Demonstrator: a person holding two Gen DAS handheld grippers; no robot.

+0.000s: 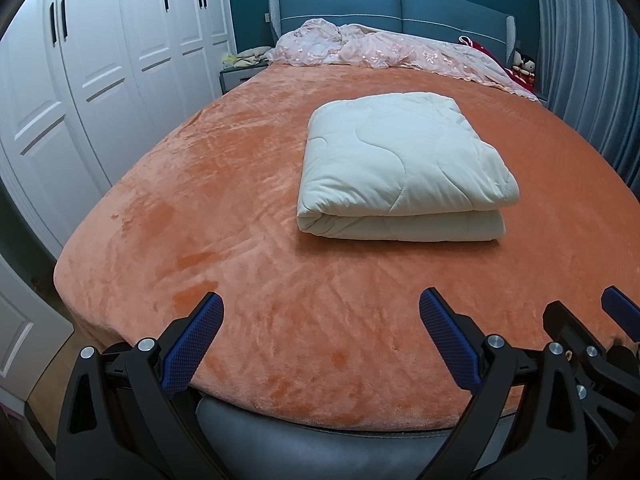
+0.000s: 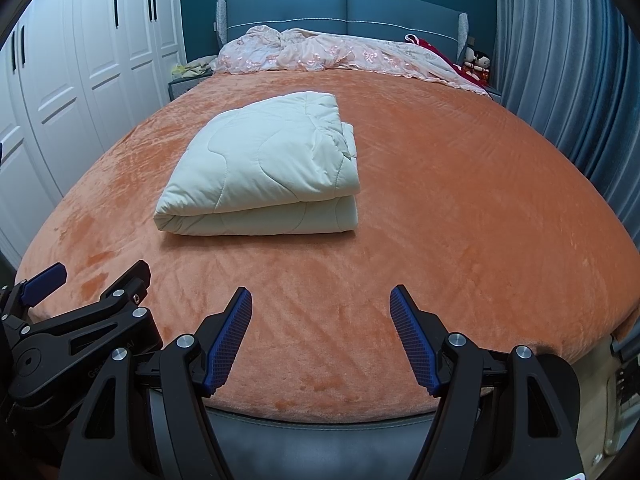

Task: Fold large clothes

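A cream quilted comforter [image 1: 404,168] lies folded into a thick rectangular bundle in the middle of the orange plush bed cover [image 1: 240,208]. It also shows in the right wrist view [image 2: 264,168]. My left gripper [image 1: 322,308] is open and empty above the foot end of the bed, well short of the bundle. My right gripper [image 2: 320,300] is open and empty beside it, also at the foot end. The right gripper shows at the right edge of the left wrist view [image 1: 584,316], and the left gripper at the left edge of the right wrist view [image 2: 100,272].
Crumpled pink bedding [image 1: 384,50] lies along the blue headboard [image 1: 392,6]. White wardrobe doors [image 1: 100,64] line the left side. Blue curtains [image 2: 568,64] hang on the right. Dolls [image 2: 478,64] sit by the headboard's right end. A nightstand [image 1: 240,74] stands at the left.
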